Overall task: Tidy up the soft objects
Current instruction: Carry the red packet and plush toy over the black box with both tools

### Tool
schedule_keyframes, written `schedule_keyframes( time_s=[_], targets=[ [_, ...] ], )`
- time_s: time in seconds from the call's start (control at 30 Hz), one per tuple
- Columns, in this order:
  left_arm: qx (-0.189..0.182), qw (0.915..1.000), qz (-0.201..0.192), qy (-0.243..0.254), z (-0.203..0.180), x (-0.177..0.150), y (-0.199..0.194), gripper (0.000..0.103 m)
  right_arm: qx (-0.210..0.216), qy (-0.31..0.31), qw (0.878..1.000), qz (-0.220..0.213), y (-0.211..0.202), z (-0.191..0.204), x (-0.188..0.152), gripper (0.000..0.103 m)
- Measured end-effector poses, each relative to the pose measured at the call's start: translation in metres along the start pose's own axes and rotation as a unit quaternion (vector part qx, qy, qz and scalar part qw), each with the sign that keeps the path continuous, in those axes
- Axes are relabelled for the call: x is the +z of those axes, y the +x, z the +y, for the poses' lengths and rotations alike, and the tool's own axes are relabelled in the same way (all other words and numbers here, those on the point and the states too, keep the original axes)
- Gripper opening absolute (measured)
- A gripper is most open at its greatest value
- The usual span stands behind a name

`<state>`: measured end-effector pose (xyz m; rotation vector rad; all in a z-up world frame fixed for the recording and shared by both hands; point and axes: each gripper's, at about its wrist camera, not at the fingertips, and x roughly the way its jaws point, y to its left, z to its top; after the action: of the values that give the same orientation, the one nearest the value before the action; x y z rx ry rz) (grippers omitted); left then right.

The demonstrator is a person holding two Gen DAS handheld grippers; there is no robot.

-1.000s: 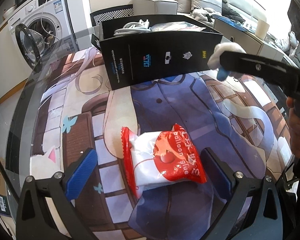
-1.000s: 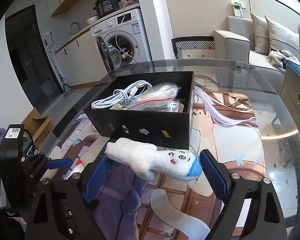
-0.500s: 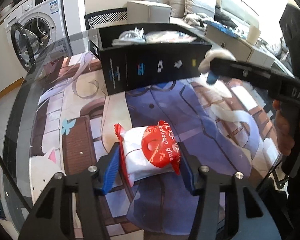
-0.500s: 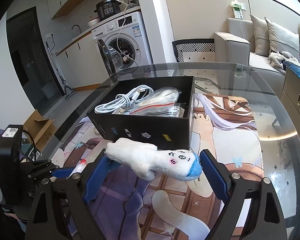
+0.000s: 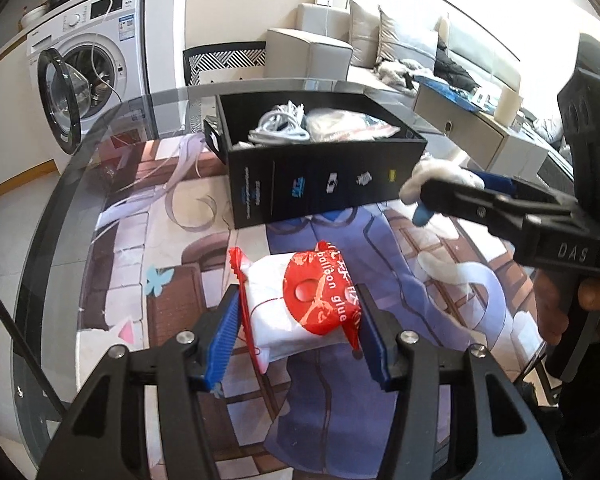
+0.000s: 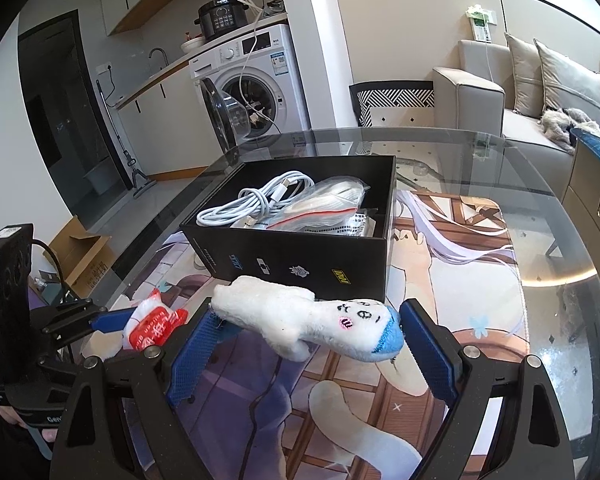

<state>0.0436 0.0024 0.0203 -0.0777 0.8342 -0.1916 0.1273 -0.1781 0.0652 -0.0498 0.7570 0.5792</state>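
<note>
The glue packet (image 5: 300, 308), a puffy red-and-white pouch, sits squeezed between the blue pads of the left hand-held gripper (image 5: 298, 334), whose jaws have just been closing onto it; the pads press on both of its sides, so it is gripped. It seems to be just clear of the printed mat (image 5: 400, 264) on the glass bench (image 5: 60, 216), though its underside is hidden and I cannot be sure.

To do this step well, I judge the packet should come up until it clears the near wall of the black box (image 5: 324, 184), then travel forward over the open top and go down beside the white cable (image 5: 278, 128) and the clear bags (image 5: 340, 124) already inside. The pouch is slippery and air-filled, so a steady squeeze is better than a hard one, which could pop it or shoot it out.

The right hand-held gripper (image 6: 306, 346) clamps the white plush toy (image 6: 312, 328) lengthwise, one pad at its fuzzy end and one at its blue tip. It hangs in the air just in front of the box's near wall. The two grippers are close together, so one load should go in at a time.

The box stands beyond both, towards the middle of the bench, its open top unobstructed.
</note>
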Motion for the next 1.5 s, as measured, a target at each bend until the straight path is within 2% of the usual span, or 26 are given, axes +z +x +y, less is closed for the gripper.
schedule_keyframes(
  time_s=[0.37, 0.7, 1.5],
  targets=[
    [-0.003, 0.9992, -0.037, -0.014, 0.004, 0.029, -0.006, 0.054, 0.003, -0.014, 0.999, -0.029, -0.011, 0.006, 0.003, 0.09],
    [0.004, 0.998, -0.059, -0.023, 0.009, 0.064, -0.003, 0.054, -0.005, -0.021, 0.998, -0.054, -0.021, 0.006, 0.023, 0.09],
    [0.015, 0.9965, -0.06, -0.057, 0.03, 0.107, 0.024, 0.054, -0.01, -0.02, 0.998, -0.058, -0.002, 0.003, 0.067, 0.091]
  ],
)
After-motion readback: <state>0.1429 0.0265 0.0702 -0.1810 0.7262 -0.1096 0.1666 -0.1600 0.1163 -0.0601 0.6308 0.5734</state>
